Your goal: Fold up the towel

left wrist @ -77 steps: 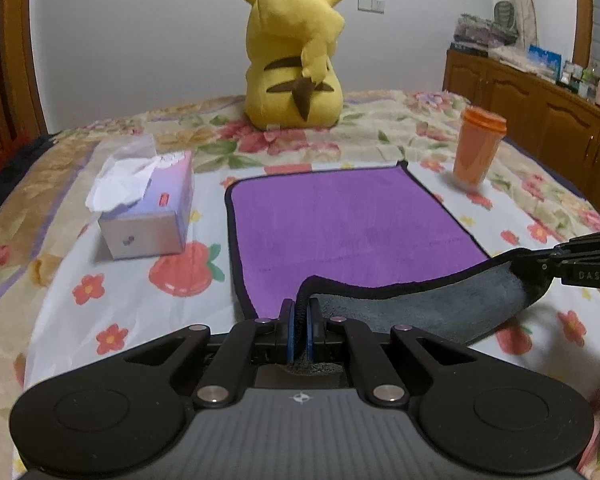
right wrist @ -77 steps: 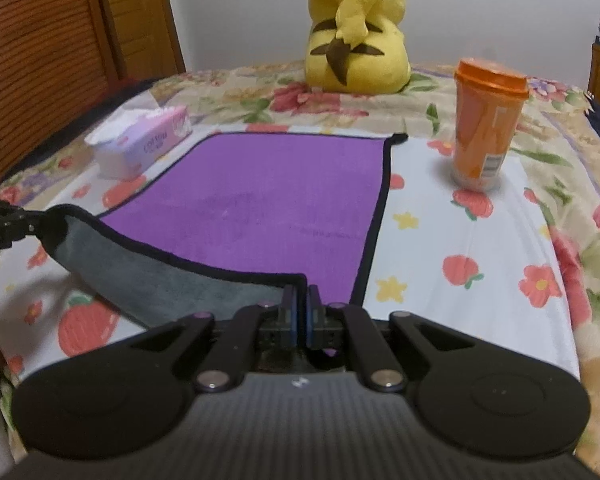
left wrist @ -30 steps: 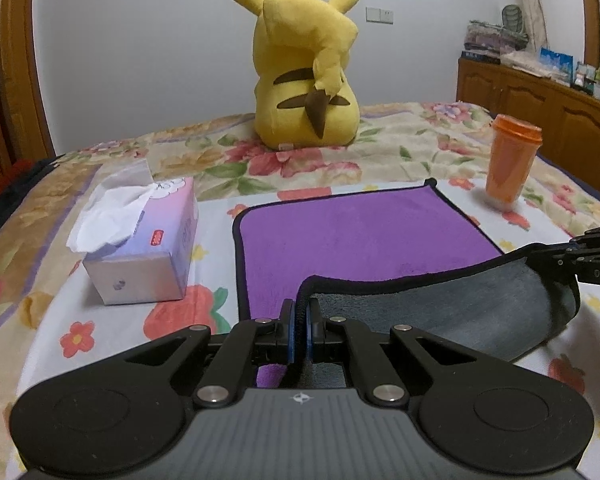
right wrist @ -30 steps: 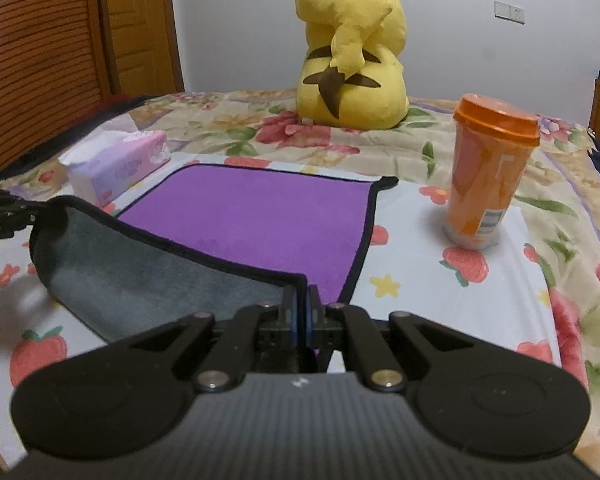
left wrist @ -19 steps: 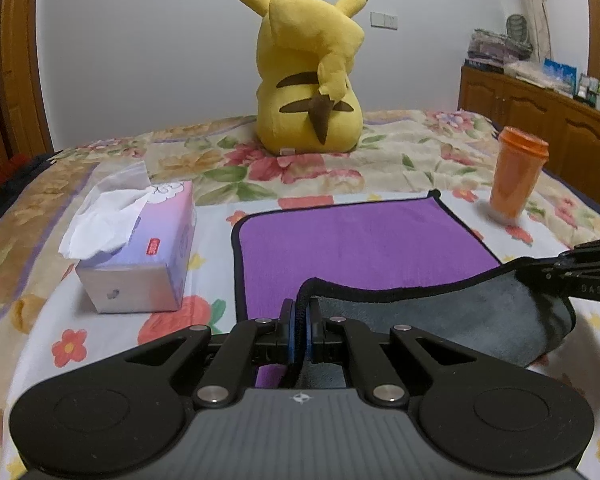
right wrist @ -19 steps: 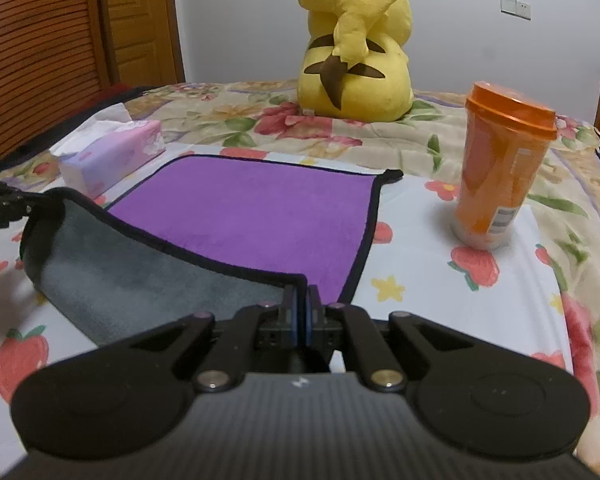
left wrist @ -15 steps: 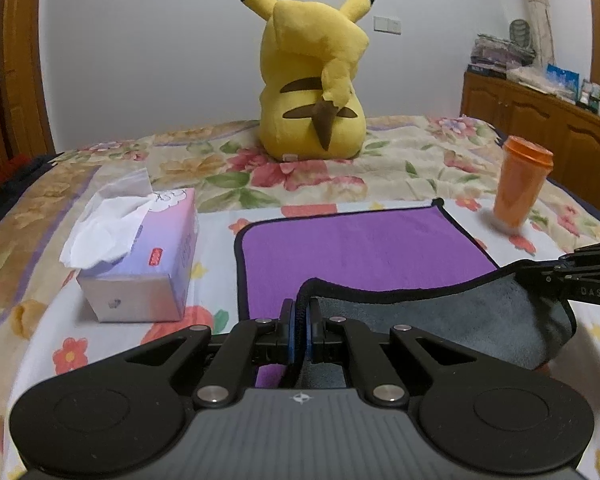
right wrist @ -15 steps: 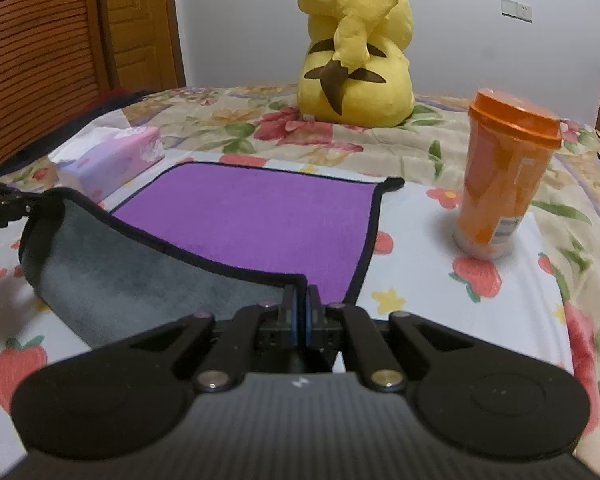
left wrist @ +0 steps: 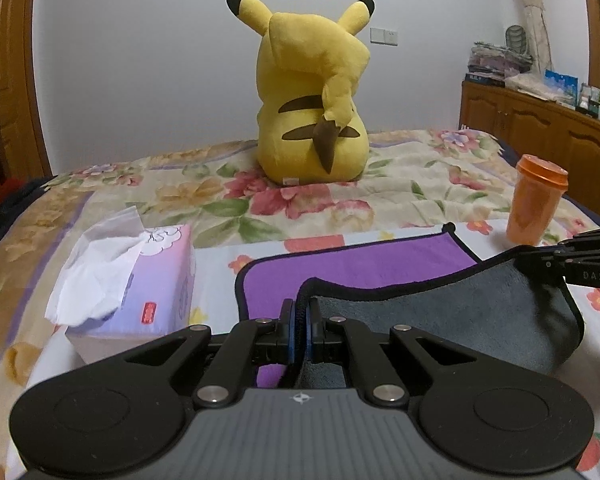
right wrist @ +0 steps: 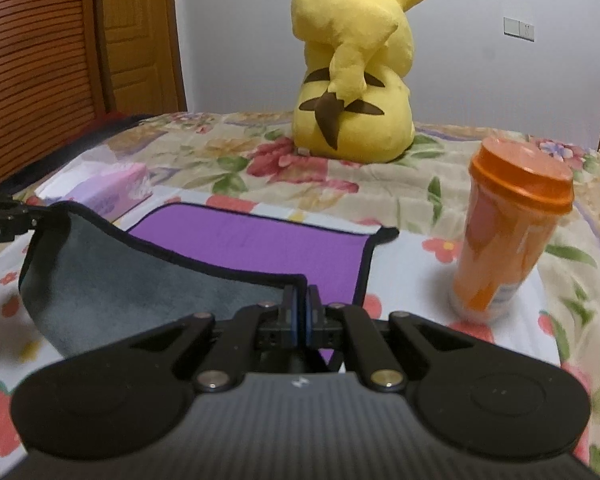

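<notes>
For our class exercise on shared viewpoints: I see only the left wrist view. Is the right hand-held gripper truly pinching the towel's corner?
Observer: Yes. The right wrist view shows the right hand-held gripper shut on the towel at its near right corner.
Operator: Anything on the orange cup's base?
Observer: The orange cup has a pale label band near its base.
Operator: What's far left there?
Observer: A slatted wooden door.

Both wrist views low over the bed, facing the far wall, left view from the tissue-box side, right view close beside the orange cup, both sharing towel and yellow plush
</notes>
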Demonstrator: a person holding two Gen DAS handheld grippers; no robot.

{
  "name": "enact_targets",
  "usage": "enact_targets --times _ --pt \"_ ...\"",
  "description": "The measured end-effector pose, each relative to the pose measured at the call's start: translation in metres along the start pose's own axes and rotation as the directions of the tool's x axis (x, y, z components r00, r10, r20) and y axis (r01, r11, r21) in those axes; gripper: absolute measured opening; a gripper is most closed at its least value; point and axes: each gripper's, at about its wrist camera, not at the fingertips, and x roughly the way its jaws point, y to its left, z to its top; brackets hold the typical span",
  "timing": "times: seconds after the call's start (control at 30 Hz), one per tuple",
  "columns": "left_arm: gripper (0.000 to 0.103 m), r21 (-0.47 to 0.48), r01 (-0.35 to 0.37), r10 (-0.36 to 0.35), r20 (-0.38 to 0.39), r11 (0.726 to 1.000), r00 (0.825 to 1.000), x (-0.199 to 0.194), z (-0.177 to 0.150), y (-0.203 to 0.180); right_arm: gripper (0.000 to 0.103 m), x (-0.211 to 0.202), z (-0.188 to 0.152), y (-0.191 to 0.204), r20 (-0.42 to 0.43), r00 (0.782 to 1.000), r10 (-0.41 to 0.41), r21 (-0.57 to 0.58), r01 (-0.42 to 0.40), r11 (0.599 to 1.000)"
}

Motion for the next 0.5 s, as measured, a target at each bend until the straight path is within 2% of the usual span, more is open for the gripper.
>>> enact_targets --times 0.5 --pt "0.008 0.054 -0.029 0.026 0.062 0.998 0.998 0.023 0.026 0.001 0.004 0.021 0.027 -0.002 0.044 0.999 -0.015 -0.058 0.017 0.998"
